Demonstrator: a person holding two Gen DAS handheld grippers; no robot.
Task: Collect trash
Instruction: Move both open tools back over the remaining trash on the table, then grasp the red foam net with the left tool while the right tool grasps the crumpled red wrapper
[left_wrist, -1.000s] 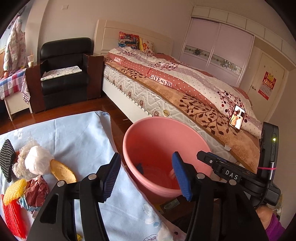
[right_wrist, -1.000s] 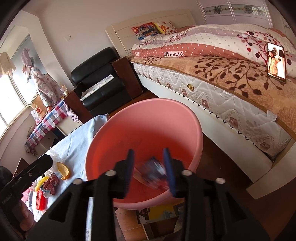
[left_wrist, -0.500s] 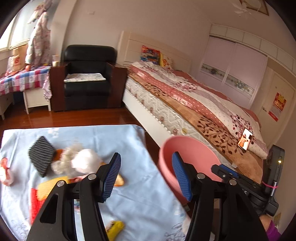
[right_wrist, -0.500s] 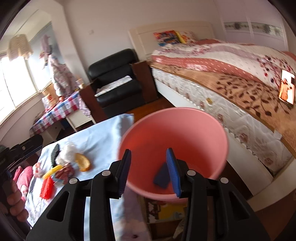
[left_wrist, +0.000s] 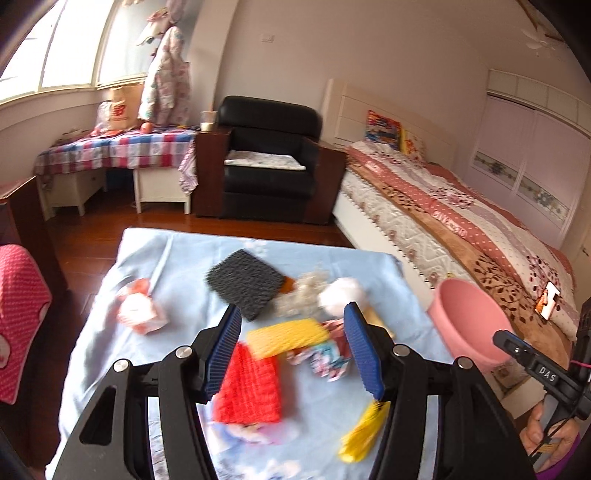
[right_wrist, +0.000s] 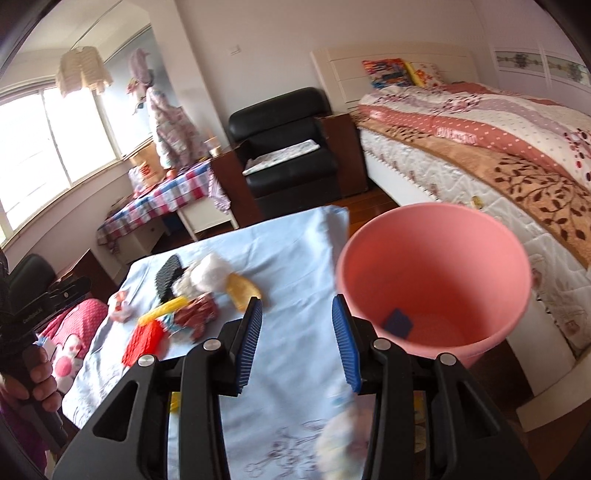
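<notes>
Trash lies on a light blue cloth: a black foam net, a yellow foam net, a red foam net, a white fluffy ball, crumpled wrappers and a white-orange wrapper. My left gripper is open and empty, above the yellow and red nets. My right gripper is open and empty over the cloth, left of the pink bin. A dark blue piece lies inside the bin. The bin also shows in the left wrist view.
A bed stands right of the bin. A black armchair and a table with a checked cloth stand at the back. A yellow scrap lies near the cloth's front edge. Wooden floor surrounds the cloth.
Both grippers swung left, from the bin towards the trash on the cloth. The right gripper let a dark blue piece fall into the bin and opened wider.
</notes>
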